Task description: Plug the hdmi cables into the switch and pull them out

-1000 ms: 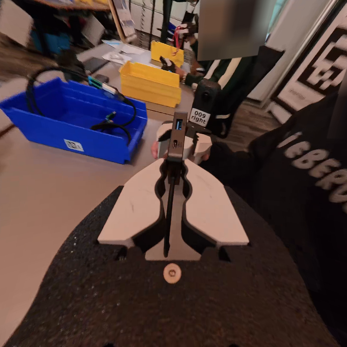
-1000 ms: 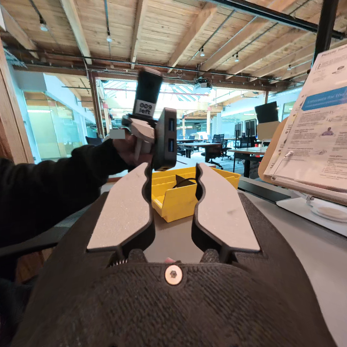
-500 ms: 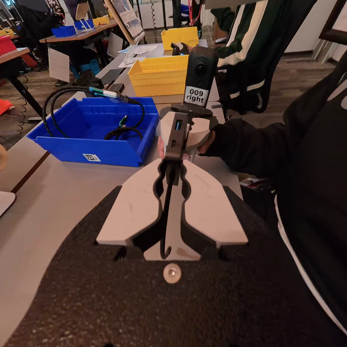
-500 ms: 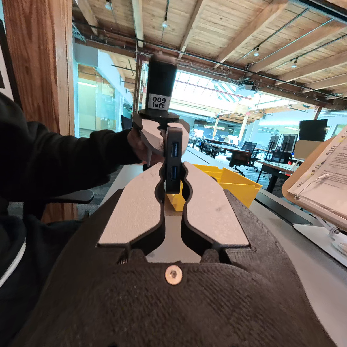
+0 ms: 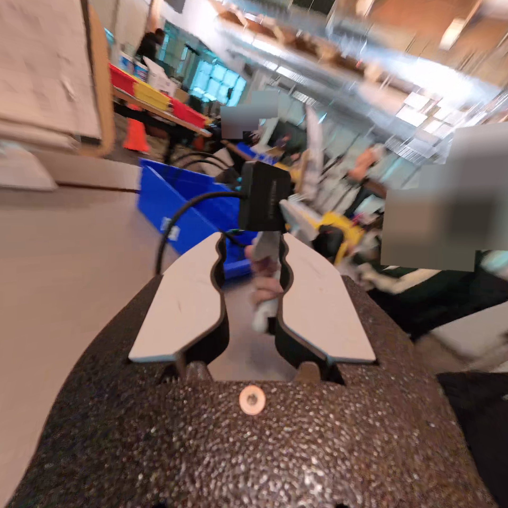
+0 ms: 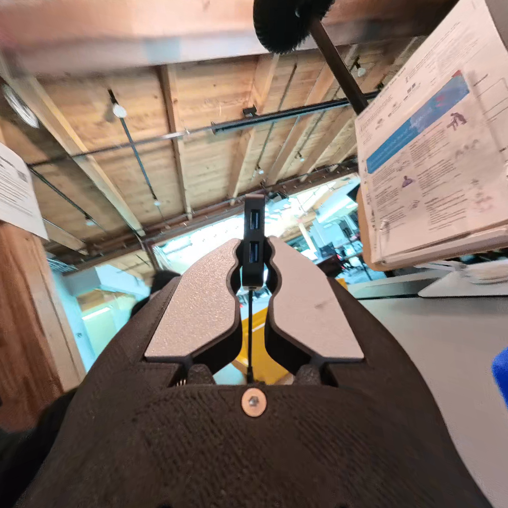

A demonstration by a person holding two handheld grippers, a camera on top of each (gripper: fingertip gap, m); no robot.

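Note:
The switch is a small black box with blue ports on its edge. My right gripper (image 6: 253,247) is shut on the switch (image 6: 254,242), both pads pressing its flat sides, and holds it up in the air, edge on. Its thin black cable (image 6: 250,330) hangs down between the fingers. In the left wrist view the switch (image 5: 264,198) shows just beyond my left gripper (image 5: 251,242), which is open and holds nothing. The switch's cable (image 5: 176,220) loops down to the left. A hand (image 5: 264,283) on the right gripper shows between my left fingers. The left view is blurred.
A blue bin (image 5: 187,203) with black cables stands on the table (image 5: 68,261) behind the switch. A yellow bin (image 5: 338,222) is to its right. A document stand (image 6: 434,165) rises at the right, on the table (image 6: 439,343). People sit in the background.
My right gripper shut on the switch while the left still held it. My left gripper has now opened, let the switch go and drawn back. The right gripper has tilted upward with the switch.

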